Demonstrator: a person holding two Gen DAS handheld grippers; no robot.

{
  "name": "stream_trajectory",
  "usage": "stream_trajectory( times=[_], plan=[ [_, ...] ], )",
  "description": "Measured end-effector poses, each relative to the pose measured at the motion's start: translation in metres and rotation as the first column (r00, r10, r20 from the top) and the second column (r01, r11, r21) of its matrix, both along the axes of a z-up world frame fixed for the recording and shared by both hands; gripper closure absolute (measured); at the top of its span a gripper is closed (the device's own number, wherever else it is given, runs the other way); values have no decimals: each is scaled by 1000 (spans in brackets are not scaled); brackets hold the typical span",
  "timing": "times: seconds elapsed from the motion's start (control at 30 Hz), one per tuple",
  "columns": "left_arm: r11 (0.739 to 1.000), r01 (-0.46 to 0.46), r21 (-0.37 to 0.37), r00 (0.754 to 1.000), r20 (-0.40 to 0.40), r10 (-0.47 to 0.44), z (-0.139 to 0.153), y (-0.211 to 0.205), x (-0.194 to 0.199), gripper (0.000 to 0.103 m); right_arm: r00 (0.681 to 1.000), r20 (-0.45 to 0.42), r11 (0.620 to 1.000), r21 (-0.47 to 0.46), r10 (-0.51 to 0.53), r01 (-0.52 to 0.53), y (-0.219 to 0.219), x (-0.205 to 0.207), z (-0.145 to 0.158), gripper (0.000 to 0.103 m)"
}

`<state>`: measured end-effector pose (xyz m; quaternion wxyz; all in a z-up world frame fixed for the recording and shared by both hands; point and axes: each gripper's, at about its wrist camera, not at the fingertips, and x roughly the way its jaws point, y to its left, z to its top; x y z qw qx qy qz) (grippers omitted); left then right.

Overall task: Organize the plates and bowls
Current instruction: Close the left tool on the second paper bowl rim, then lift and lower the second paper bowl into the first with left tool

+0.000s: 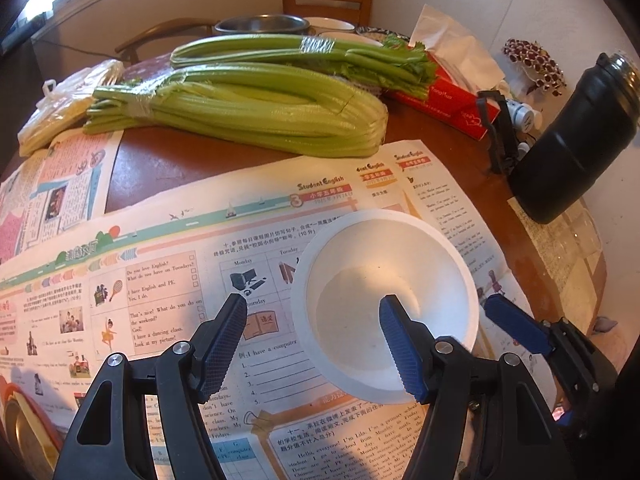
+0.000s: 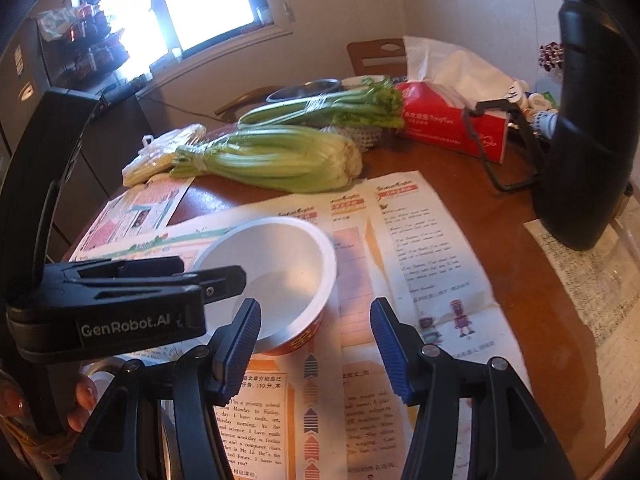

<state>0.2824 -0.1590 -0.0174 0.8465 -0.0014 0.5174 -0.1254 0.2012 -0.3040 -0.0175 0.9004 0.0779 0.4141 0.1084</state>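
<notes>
A white bowl [image 1: 384, 280] with a red patterned outside [image 2: 304, 340] rests on newspaper [image 1: 160, 280] spread over the round wooden table. My left gripper [image 1: 314, 300] is open and straddles the bowl's left rim, one finger inside and one outside, neither pad pressing on it. In the right wrist view its black finger [image 2: 224, 278] reaches over the bowl's rim. My right gripper [image 2: 316, 304] is open just in front of the bowl, its left fingertip over the near rim. One of its blue fingers [image 1: 516, 328] shows just right of the bowl.
Two celery bunches [image 1: 240, 116] lie across the table behind the newspaper, with a plastic bag [image 1: 64, 108] to their left. A red tissue box [image 1: 452, 104], a black stand [image 1: 500, 132] and a tall black flask [image 1: 576, 148] stand at the right. A steel bowl [image 1: 262, 24] and white dishes [image 1: 332, 24] sit at the back.
</notes>
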Motion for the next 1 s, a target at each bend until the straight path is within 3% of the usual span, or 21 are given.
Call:
stream_trajectory(
  times=[0.07, 0.1, 0.2, 0.27, 0.63, 1.0],
  plan=[
    [1000, 6, -16, 1000, -11, -7, -4, 0, 1, 38, 1000, -1, 1000, 1, 12, -12, 3, 1, -2, 46],
    [1000, 9, -19, 1000, -19, -9, -6, 0, 2, 49, 1000, 1, 1000, 4, 17, -17, 5, 2, -3, 47],
    [998, 32, -48, 998, -43, -34, -11, -2, 3, 68, 999, 6, 999, 14, 33, -33, 7, 2, -4, 50],
    [997, 40, -66, 997, -56, -44, -13, -3, 3, 72, 999, 14, 999, 14, 52, -52, 11, 3, -4, 54],
    [994, 31, -101, 1000, 7, -30, 13, 11, -18, 72, 995, 63, 997, 19, 75, -76, 20, -11, 15, 56],
    [993, 0, -116, 990, 138, 16, 65, 43, -74, 72, 979, 161, 992, 5, 127, -129, 45, -51, 57, 56]
  ],
)
